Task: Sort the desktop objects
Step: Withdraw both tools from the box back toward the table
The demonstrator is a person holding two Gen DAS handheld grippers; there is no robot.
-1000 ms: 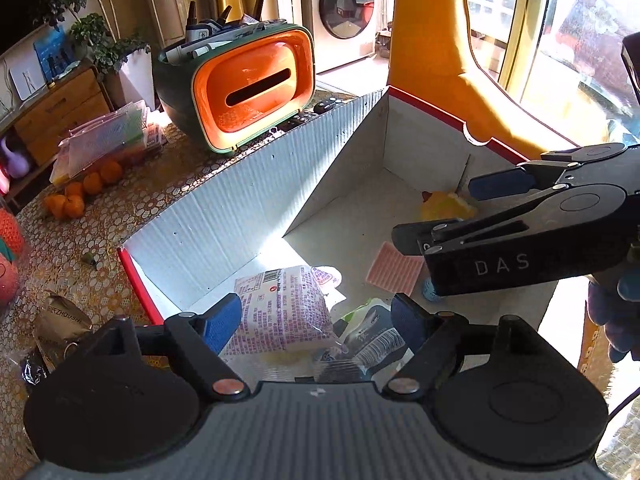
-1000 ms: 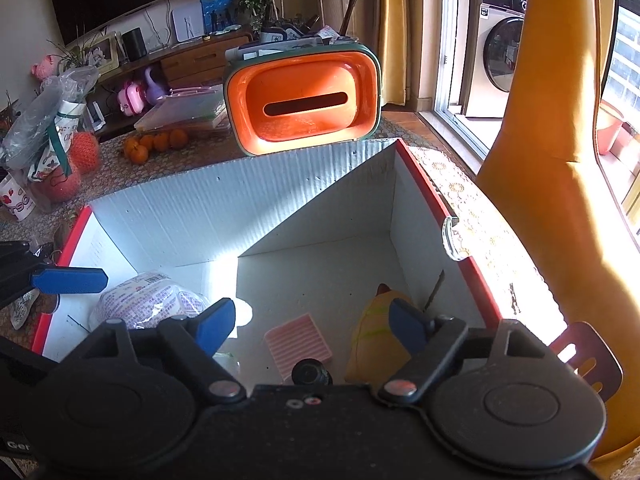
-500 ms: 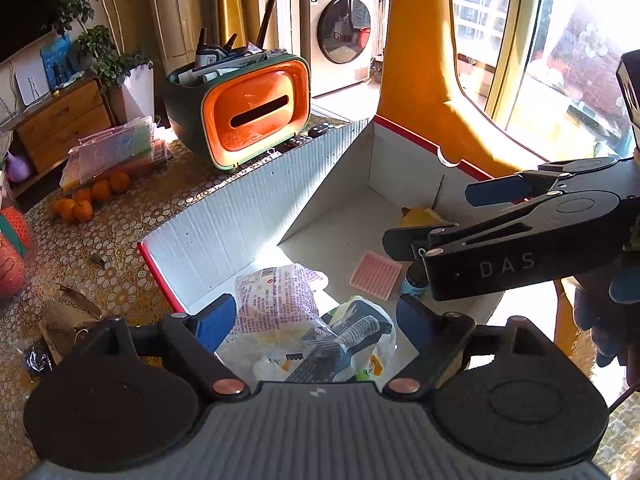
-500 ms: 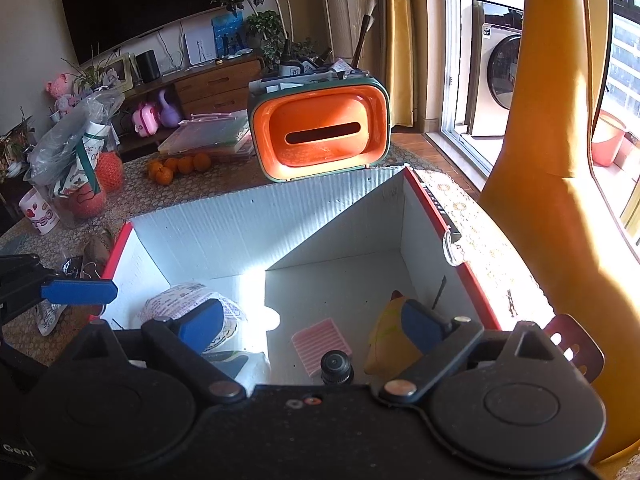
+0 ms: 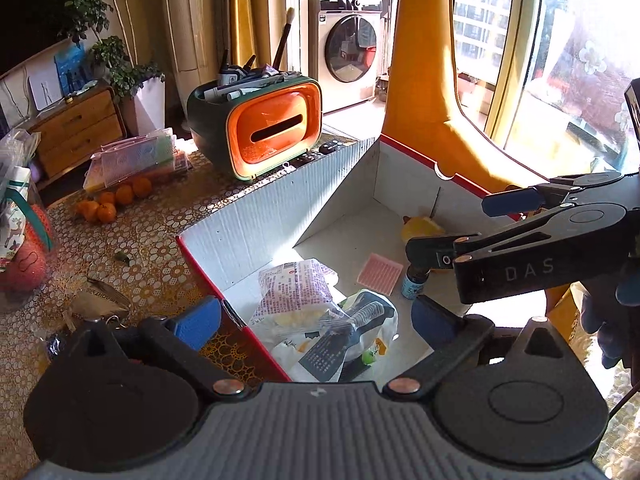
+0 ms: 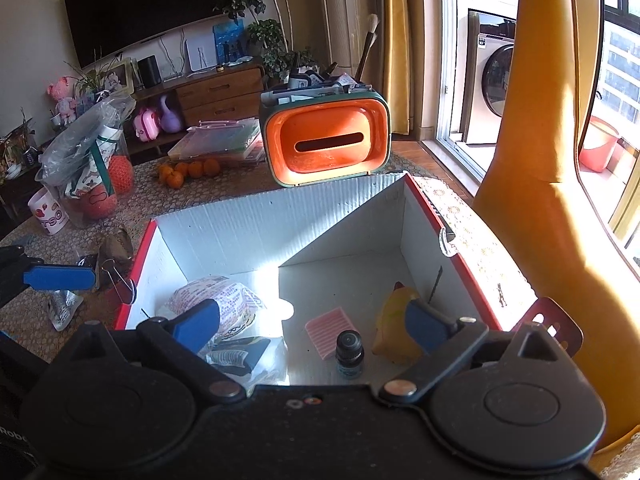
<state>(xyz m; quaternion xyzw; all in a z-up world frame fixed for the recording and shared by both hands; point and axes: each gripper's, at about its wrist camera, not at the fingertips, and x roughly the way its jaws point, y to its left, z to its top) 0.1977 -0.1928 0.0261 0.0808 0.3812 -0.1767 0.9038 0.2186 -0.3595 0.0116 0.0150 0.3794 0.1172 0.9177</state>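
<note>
While both tongs widen (nothing gripped), snack packet [image 5: 294, 294] below left tongs [image 5: 316, 318], boxed.

A washing machine [image 5: 352, 52] stands behind yellow curtains [image 5: 424, 92] by a sunlit window [image 5: 568, 60], beyond a table [image 5: 160, 240] spread with a patterned lace cloth. A dark television [image 6: 136, 4] hangs on the wall above a wooden sideboard [image 6: 220, 94], flanked by leafy potted plants [image 6: 248, 12]. Pink toys [image 6: 146, 124] and a purple watering can [image 6: 170, 112] sit by the sideboard.
</note>
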